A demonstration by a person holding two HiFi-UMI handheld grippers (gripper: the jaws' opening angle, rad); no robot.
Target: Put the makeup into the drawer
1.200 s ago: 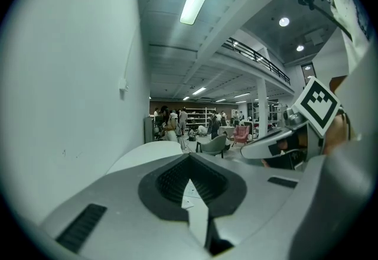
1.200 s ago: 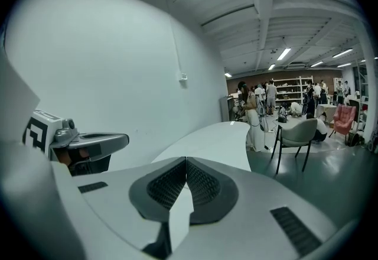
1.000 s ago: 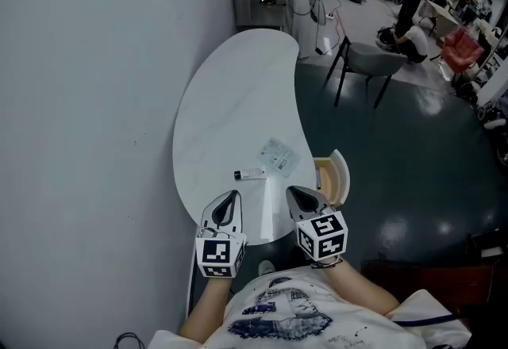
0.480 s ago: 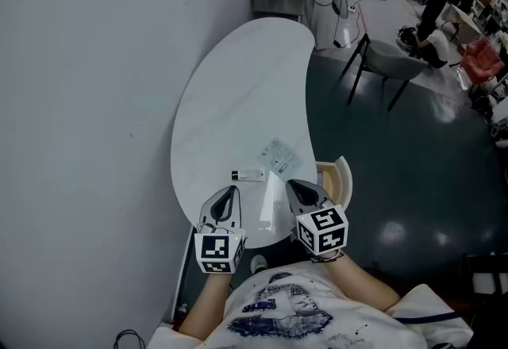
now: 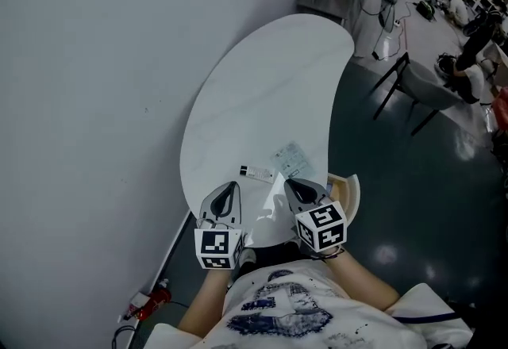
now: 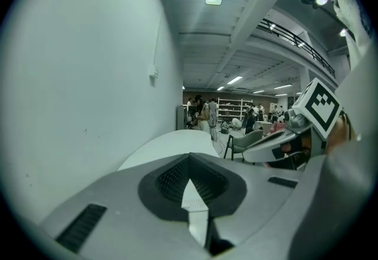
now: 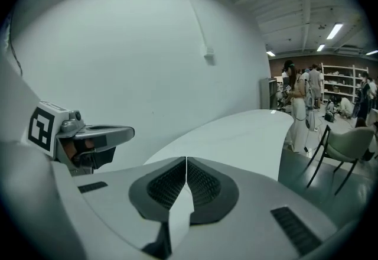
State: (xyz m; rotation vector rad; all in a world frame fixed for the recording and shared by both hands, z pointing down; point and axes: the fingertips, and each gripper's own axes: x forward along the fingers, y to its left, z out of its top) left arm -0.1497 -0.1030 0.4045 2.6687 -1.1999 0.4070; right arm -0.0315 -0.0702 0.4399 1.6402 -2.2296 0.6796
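Left tongs (image 5: 228, 190) and right tongs (image 5: 295, 186) hung shut and empty over the near end of the white table (image 5: 262, 86), lower centre of the head view. The makeup tube (image 5: 255, 173) lay just beyond them, near a clear packet (image 5: 291, 157). The open drawer (image 5: 348, 187) showed to the right.

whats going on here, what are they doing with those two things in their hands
A person holds a tool in each hand over the near end of a white table. The left tool and the right tool are both shut and empty. A small makeup tube and a clear packet lie on the table just ahead of them, untouched. The wooden drawer at the table's right side stands open.
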